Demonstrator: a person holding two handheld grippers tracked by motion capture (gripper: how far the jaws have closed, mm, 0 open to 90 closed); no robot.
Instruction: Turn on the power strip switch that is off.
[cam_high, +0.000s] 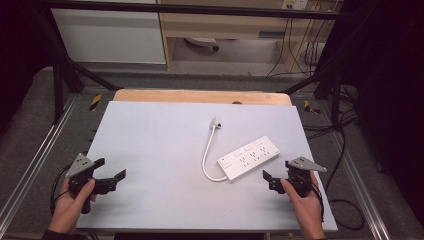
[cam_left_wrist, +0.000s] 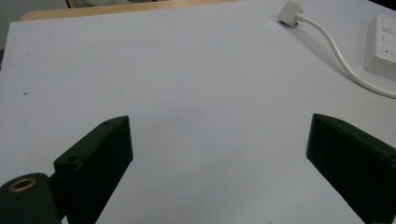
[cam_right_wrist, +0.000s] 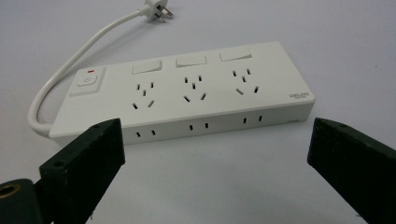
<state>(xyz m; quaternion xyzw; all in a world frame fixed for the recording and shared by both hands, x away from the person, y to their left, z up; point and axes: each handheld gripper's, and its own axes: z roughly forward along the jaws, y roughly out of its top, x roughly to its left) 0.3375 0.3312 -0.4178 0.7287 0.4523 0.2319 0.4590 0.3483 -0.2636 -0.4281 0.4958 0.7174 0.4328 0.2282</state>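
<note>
A white power strip with three socket groups, three switches and a power button lies flat on the pale grey table, right of centre. Its white cable curves up to the loose plug. My right gripper sits just right of the strip, open and holding nothing. In the right gripper view the strip lies close ahead of that gripper, with the plug beyond. My left gripper is open at the near left, far from the strip. Its own view has the left gripper, the plug and the strip's end.
A wooden strip borders the table's far edge. Black frame posts stand at the far corners and metal rails run along both sides. Black cables trail on the floor to the right.
</note>
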